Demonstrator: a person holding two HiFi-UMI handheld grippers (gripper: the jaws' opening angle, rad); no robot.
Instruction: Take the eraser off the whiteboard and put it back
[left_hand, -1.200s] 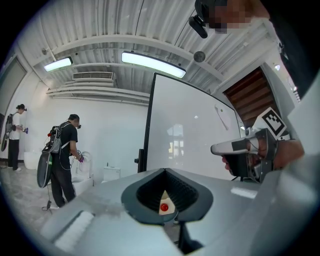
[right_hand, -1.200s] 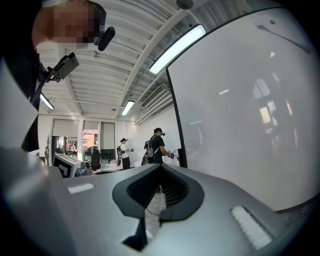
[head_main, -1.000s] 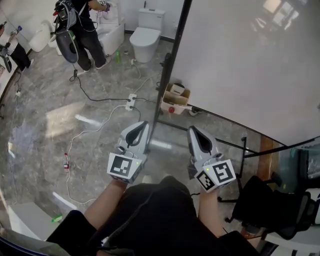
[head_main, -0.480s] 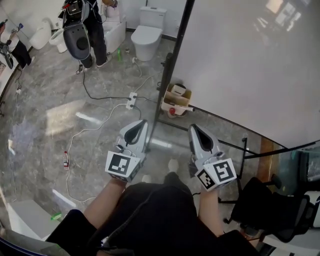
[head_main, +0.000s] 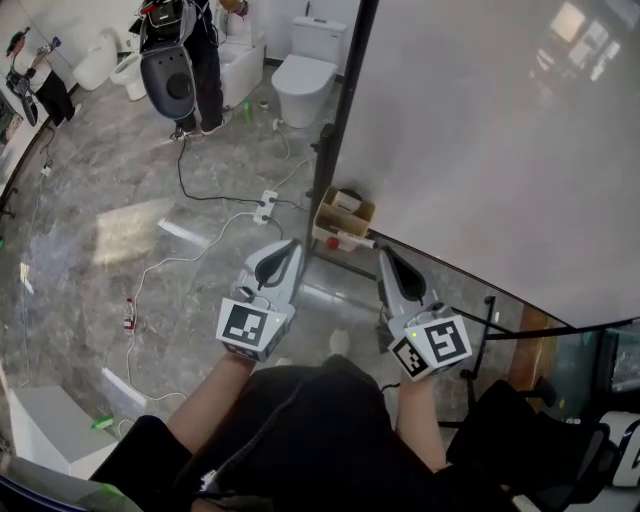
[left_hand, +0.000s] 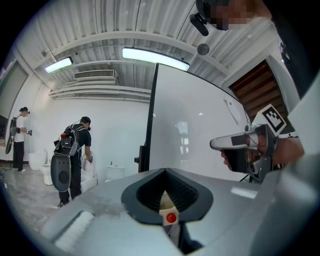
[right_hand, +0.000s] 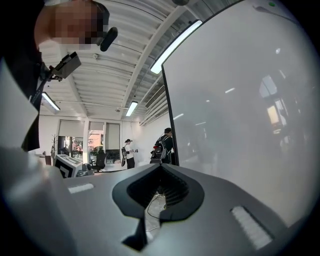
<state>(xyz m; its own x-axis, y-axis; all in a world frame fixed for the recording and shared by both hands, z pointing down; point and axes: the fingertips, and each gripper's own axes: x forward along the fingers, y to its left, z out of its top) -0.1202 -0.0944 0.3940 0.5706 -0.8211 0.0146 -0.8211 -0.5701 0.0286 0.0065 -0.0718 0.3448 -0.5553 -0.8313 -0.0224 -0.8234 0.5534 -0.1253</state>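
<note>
No eraser shows in any view. The big whiteboard (head_main: 480, 130) on its black frame (head_main: 345, 110) fills the right of the head view. Both grippers are held level and side by side in front of me, pointing at the board's left edge. My left gripper (head_main: 290, 246) is shut with nothing in it. My right gripper (head_main: 385, 253) also has its jaws together and holds nothing. The left gripper view has its shut jaws (left_hand: 166, 171) low, the board (left_hand: 195, 130) ahead and the right gripper (left_hand: 220, 144) at right. The right gripper view looks over shut jaws (right_hand: 161, 167) along the board (right_hand: 240, 100).
A cardboard box (head_main: 343, 215) sits at the foot of the board's frame. A power strip (head_main: 264, 205) with trailing cables lies on the marble floor. A toilet (head_main: 300, 70) and a person with a backpack (head_main: 185, 50) are farther back. A black chair (head_main: 520, 440) stands at lower right.
Both grippers and I have moved forward together, nearer the whiteboard's edge. The person with the backpack has walked to the right, toward the toilets. Both jaws stay together.
</note>
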